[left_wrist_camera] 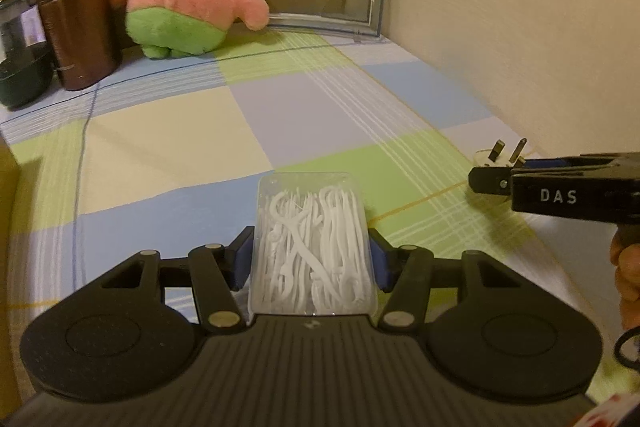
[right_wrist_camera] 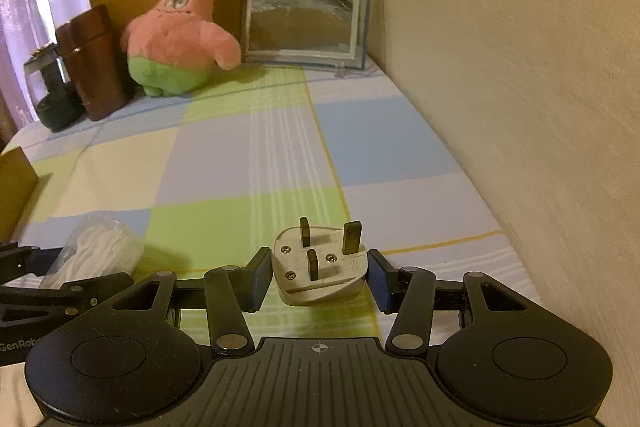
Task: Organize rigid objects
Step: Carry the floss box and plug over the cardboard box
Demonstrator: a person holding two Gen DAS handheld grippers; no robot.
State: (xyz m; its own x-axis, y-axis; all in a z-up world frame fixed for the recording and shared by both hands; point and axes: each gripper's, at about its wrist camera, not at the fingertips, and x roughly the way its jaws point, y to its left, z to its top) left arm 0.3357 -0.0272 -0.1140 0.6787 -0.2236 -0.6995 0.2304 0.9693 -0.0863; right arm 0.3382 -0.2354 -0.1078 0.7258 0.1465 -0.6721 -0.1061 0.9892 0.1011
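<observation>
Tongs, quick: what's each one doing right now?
Left tongs: closed on the clear box of floss picks.
Right tongs: closed on the white plug.

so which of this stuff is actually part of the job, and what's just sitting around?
In the job:
- clear box of floss picks, gripped in the left gripper
- white three-pin plug, between the pads of the right gripper

Just lying about, at the far end of the checked cloth:
- pink star plush
- framed picture
- brown canister
- dark appliance
</observation>
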